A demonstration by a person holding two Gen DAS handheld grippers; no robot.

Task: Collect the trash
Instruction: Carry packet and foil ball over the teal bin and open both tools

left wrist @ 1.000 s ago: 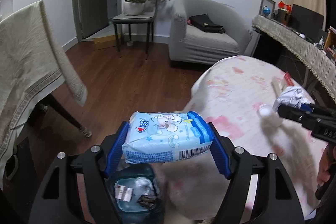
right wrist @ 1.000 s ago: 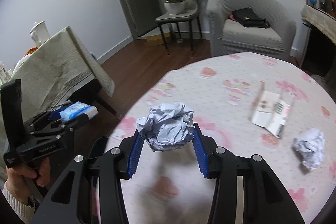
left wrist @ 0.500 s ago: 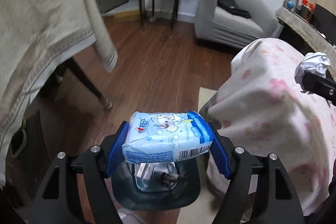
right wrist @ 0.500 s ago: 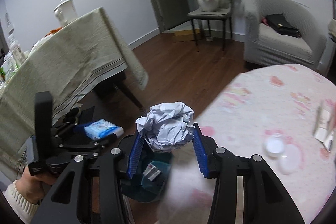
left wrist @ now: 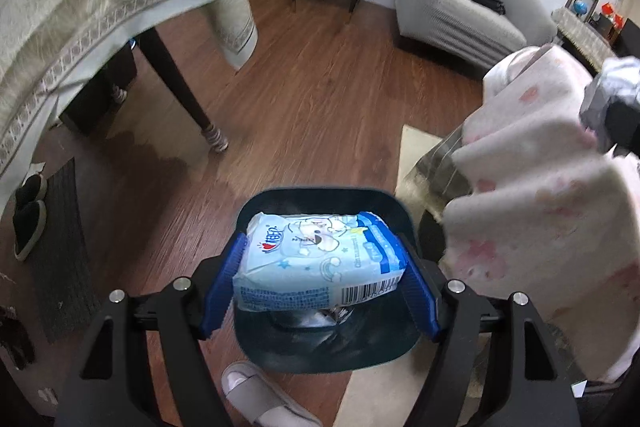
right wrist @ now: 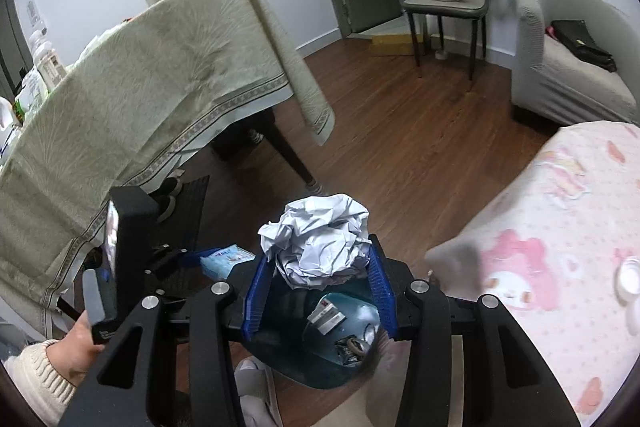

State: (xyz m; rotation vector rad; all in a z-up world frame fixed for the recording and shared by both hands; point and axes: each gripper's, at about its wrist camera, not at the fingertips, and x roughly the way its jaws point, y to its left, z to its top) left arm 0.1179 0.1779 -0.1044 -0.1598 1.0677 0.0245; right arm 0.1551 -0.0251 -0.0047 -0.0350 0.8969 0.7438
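Both pieces of trash are carried but not yet dropped. The left tool (left wrist: 322, 273) is clenched on the blue tissue pack (left wrist: 320, 261), held directly over the dark bin (left wrist: 320, 351) on the floor. The right tool (right wrist: 318, 287) grasps the crumpled paper ball (right wrist: 316, 241) above the same bin (right wrist: 320, 359), which already holds some scraps. More litter probably remains on the pink-clothed bench (right wrist: 560, 227), where a small white lid (right wrist: 628, 277) lies near its right edge.

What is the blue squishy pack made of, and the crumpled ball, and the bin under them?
The blue pack looks like thin glossy plastic film: it shines, with a printed cartoon and barcode. The crumpled ball looks like matte white paper, full of sharp creases. The bin seems smooth dark teal hard plastic, though its exact material is unclear.
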